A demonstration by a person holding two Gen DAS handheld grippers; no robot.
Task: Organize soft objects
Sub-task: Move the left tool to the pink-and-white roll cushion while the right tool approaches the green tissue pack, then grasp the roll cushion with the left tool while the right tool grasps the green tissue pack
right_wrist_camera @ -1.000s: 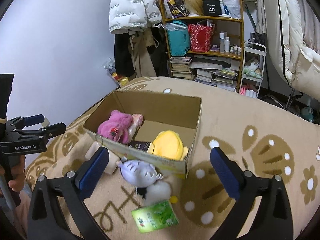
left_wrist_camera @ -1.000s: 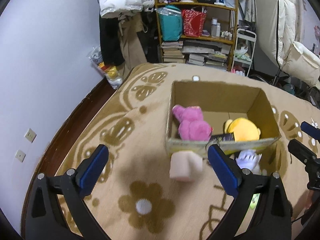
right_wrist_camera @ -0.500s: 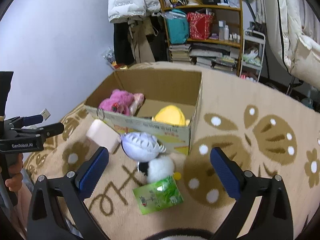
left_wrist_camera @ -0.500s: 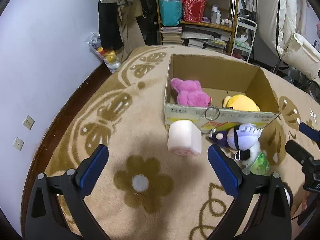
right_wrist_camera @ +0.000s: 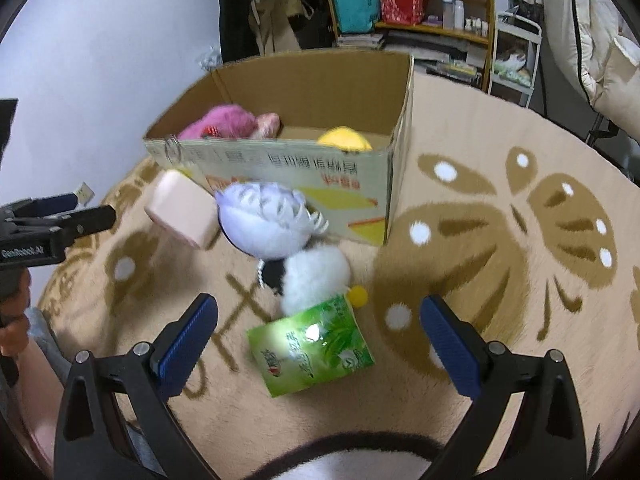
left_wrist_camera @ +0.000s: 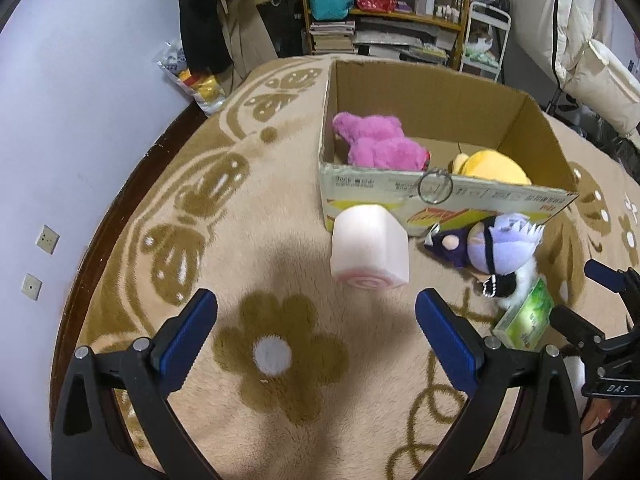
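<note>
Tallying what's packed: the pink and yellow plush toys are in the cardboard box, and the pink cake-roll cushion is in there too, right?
Not quite. The pink cake-roll cushion lies outside the cardboard box, on the blanket against its front wall, as the left wrist view shows.

Pink roll plush [left_wrist_camera: 370, 251] beside cardboard box [left_wrist_camera: 400, 196]

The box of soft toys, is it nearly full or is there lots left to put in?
Two are in the cardboard box already: the pink plush and the yellow plush. Both the left gripper and right gripper are open and empty. Outside on the blanket wait the pink roll cushion, purple-haired doll, white fluffy toy and green tissue pack. About a third done.
</note>
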